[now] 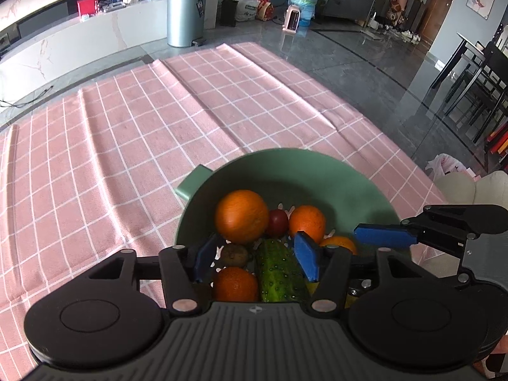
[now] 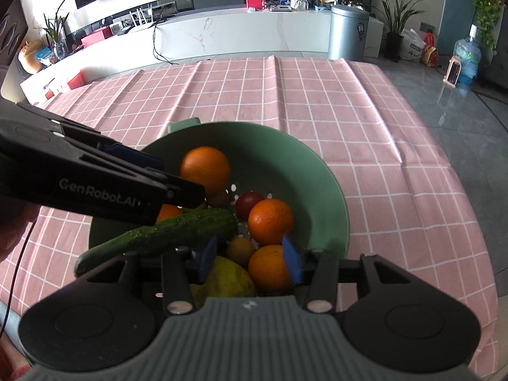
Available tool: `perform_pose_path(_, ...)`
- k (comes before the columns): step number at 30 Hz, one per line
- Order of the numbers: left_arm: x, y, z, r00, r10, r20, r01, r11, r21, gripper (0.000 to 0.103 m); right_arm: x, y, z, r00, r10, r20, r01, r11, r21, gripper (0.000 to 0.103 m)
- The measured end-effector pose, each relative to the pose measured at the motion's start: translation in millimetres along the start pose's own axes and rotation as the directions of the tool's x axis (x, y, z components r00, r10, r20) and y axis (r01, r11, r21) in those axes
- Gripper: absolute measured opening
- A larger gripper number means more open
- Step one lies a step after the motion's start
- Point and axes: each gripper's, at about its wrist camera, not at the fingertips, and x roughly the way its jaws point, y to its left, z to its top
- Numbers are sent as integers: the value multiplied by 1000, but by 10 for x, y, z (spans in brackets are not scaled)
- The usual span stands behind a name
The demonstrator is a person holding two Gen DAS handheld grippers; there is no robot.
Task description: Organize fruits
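Bumpy green cucumber (image 2: pixel 171 233) lying inside round green plastic colander bowl (image 2: pixel 320 187), long axis slanting from near-left rim up toward centre, amid round oranges (image 2: pixel 270 221). Yellow-green pear-like fruit (image 2: pixel 230 277) visible in right wrist view only; small brown kiwi (image 1: pixel 234 255) clearer in left wrist view. Left claw (image 1: pixel 254 258) poised over cucumber, blue pads apart, nothing held. Right claw (image 2: pixel 250 260) likewise spread, empty. Pink checked cloth (image 2: pixel 317 95) covering tabletop beneath.
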Motion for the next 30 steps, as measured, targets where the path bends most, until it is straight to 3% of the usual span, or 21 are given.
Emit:
perform_pose_path(5, -369, -61, 6, 996, 24, 81, -25, 1000, 14, 69, -310, 85, 61, 997, -33, 72, 35, 999, -22, 60)
perform_pose_path(9, -752, -90, -61, 984, 51, 171, -53, 999, 7, 70, -622, 164, 100, 987, -56, 154, 59, 998, -12, 72)
perform_pose_path(12, -1040, -128, -121, 969, 79, 232, -84, 996, 11, 70, -897, 252, 119, 971, -72, 226, 73, 997, 8, 73)
perform_pose_path(16, -1439, -207, -251, 933, 123, 337, -137, 990, 19, 77, -1243, 364, 87, 944, -85, 319, 68, 996, 65, 77)
perform_pose_path(20, -1721, -283, -468, 891, 140, 432, -155, 988, 0, 78, -1512, 497, -11, 918, -98, 385, 59, 992, 111, 82)
perform_pose_path(26, -1928, -339, -730, 853, 192, 485, -198, 979, -41, 78, -1790, 733, -268, 873, -122, 472, 58, 987, 149, 91)
perform_pose_path(30, -1966, -383, -880, 815, 241, 527, -253, 966, -49, 84, -1896, 865, -467, 840, -150, 521, 64, 982, 179, 95)
